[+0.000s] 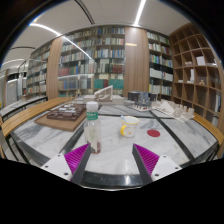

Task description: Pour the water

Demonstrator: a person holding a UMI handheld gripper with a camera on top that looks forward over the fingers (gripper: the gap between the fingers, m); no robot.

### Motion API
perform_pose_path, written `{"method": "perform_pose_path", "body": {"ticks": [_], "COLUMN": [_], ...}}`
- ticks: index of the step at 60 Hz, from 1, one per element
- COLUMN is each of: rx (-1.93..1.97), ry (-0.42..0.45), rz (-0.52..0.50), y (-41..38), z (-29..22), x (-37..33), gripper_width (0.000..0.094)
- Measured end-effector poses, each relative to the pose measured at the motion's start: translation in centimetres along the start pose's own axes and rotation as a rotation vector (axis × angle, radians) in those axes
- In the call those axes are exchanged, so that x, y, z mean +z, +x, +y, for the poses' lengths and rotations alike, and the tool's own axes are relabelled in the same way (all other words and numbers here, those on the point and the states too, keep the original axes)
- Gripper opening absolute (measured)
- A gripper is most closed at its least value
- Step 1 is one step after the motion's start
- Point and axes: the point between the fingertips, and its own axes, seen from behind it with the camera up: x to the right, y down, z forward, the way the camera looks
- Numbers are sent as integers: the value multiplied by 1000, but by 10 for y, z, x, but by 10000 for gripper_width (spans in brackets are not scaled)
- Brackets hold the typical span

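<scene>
Gripper view — tool (112, 160) level over the table (120, 148), fingers (75, 160) spread wide, bottle (93, 128) upright just ahead, ungripped.

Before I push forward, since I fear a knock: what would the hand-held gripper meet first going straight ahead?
Probably the bottle, standing just ahead of the open hand-held gripper, a little toward its left finger. The cup lies beyond; depth is unclear.

bright, even indoor light comes from long ceiling strip lights (60, 35), which leave pale glare streaks on the glossy table (120, 150). shadows are faint. strong fisheye distortion bends the bookshelves (95, 60) outward; distant detail looks soft.
</scene>
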Motion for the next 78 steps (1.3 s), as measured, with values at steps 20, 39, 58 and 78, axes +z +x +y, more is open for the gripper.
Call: {"method": "perform_pose_path", "body": {"ticks": [20, 39, 58, 78], "rx": [-12, 21, 644, 1921], "ry": [66, 139, 267, 153], "rz": [-9, -40, -467, -887], "y": [-76, -77, -105, -19], "z": [-21, -27, -159, -213], "x": [132, 165, 145, 198], "gripper_width": [777, 400, 395, 393]}}
